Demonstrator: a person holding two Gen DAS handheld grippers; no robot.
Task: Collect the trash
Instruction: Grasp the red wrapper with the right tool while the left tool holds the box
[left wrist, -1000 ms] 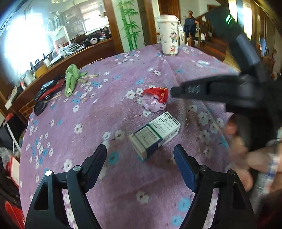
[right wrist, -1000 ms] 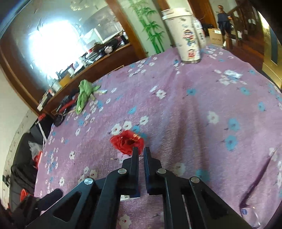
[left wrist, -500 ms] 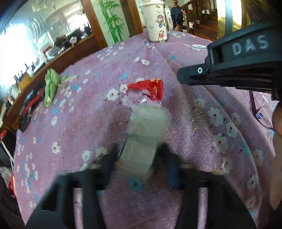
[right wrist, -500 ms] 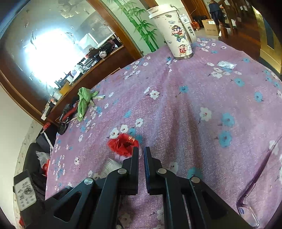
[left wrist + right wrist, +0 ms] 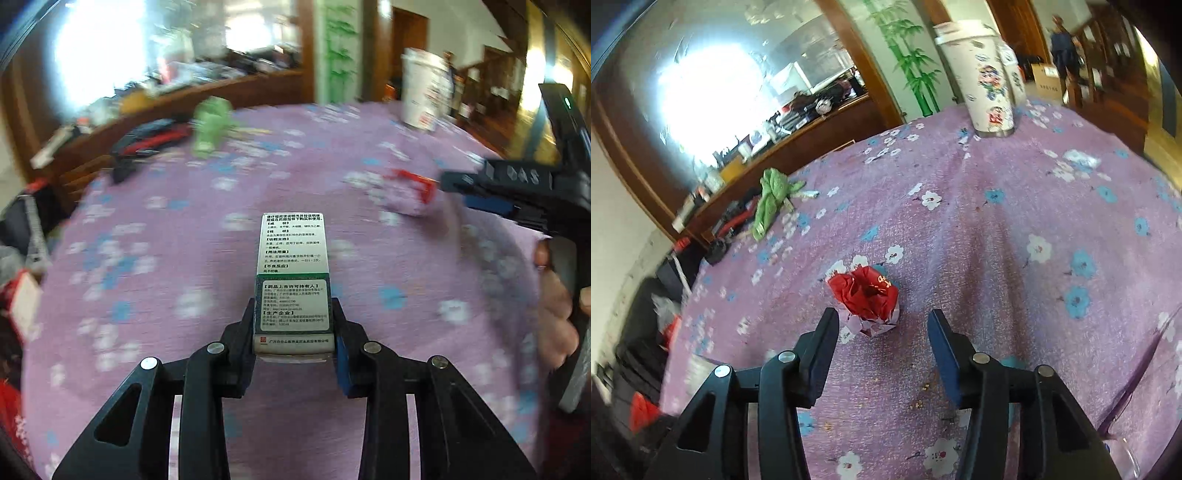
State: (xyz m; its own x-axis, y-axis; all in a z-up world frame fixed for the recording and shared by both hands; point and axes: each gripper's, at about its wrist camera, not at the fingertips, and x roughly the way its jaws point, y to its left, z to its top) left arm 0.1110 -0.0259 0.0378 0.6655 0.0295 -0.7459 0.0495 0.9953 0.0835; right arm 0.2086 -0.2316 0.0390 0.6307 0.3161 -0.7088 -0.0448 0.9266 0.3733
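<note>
A white and green medicine box (image 5: 293, 258) sticks out forward from my left gripper (image 5: 294, 310), which is shut on its near end above the purple flowered tablecloth (image 5: 184, 258). A crumpled red wrapper (image 5: 866, 295) on pale paper lies on the cloth just ahead of my right gripper (image 5: 882, 317). That gripper's jaws are opening, and the wrapper's near edge sits at their tips, untouched. In the left wrist view the right gripper (image 5: 456, 190) comes in from the right beside the red wrapper (image 5: 410, 184), with a hand (image 5: 554, 306) behind it.
A tall white cup with cartoon prints (image 5: 982, 81) stands at the table's far side. A green cloth (image 5: 772, 199) and dark items (image 5: 731, 221) lie at the far left edge. A small white wrapper (image 5: 1082, 158) lies far right, and glasses (image 5: 1126, 387) near right.
My left gripper closed on the medicine box and carried it off to the left. My right gripper went from shut to open, staying near the red wrapper.
</note>
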